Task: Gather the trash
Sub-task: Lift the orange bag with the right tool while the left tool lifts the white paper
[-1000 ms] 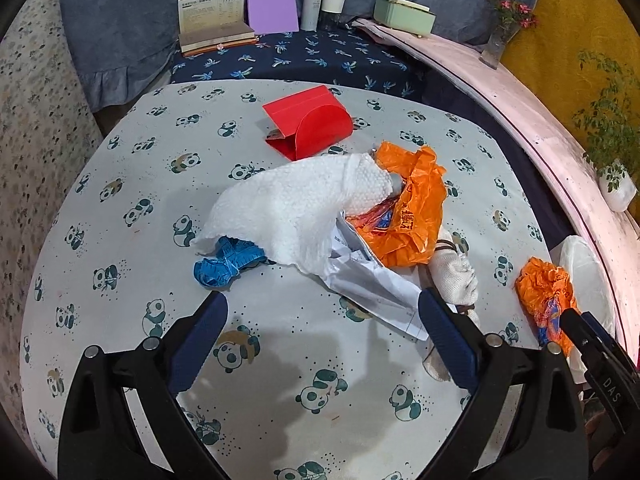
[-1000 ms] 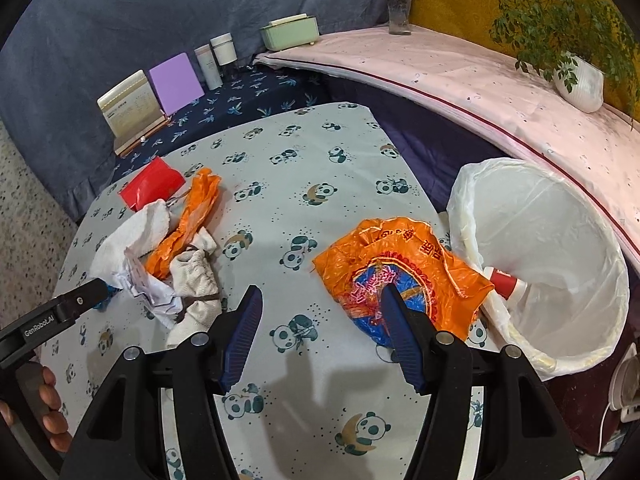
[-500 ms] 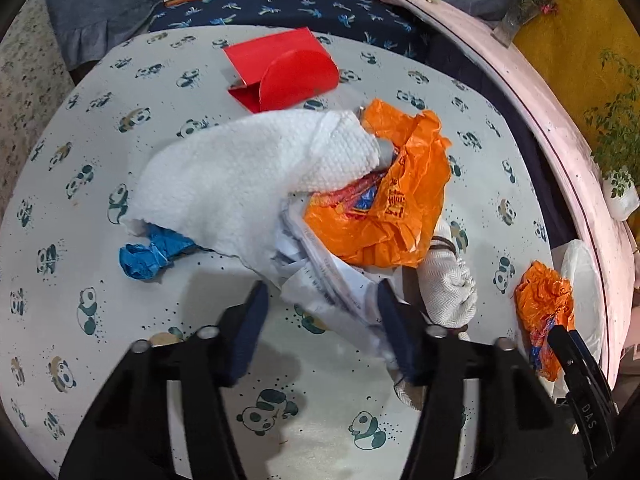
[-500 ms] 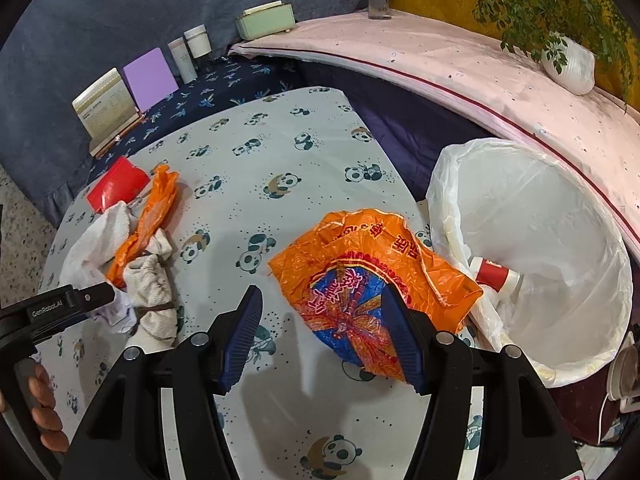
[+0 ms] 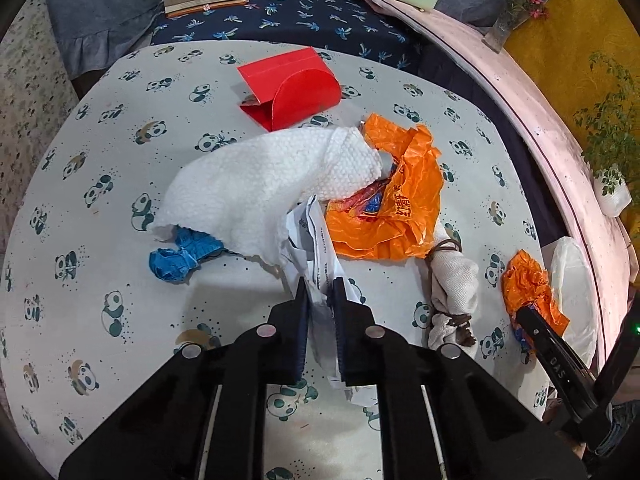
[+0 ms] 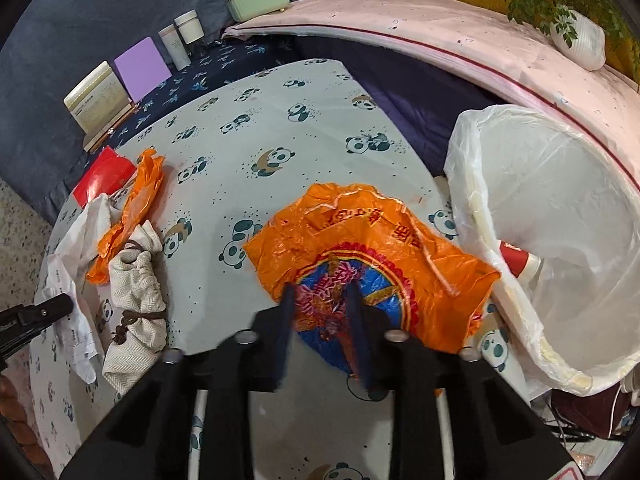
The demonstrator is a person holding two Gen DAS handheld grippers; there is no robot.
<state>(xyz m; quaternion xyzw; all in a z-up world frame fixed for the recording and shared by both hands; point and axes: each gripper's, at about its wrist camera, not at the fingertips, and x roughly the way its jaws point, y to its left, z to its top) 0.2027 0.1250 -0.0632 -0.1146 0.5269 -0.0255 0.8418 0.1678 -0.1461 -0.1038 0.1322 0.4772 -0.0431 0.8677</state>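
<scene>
My left gripper (image 5: 320, 292) is closing on a crumpled white printed paper (image 5: 316, 240), which is pinched between its pads. The paper runs under a white paper towel (image 5: 260, 184) lying beside an orange plastic bag (image 5: 404, 200) and a blue scrap (image 5: 176, 260). My right gripper (image 6: 320, 300) is closing on a second orange bag with a blue and red print (image 6: 372, 240); the bag bunches between its blurred fingers. Just right of it stands the bin with a white liner (image 6: 560, 208), with a red and white cup (image 6: 516, 260) inside.
A red folded card (image 5: 292, 88) lies at the far side of the panda-print table (image 5: 120, 160). A beige cloth pouch (image 5: 452, 284) lies between the two piles. Books, bottles and a green box line the back; a pink ledge with plants curves along the right.
Both grippers' jaws have narrowed from wide open onto what lies between them. The left one moved in over the paper. The right one sank toward the printed orange bag.
</scene>
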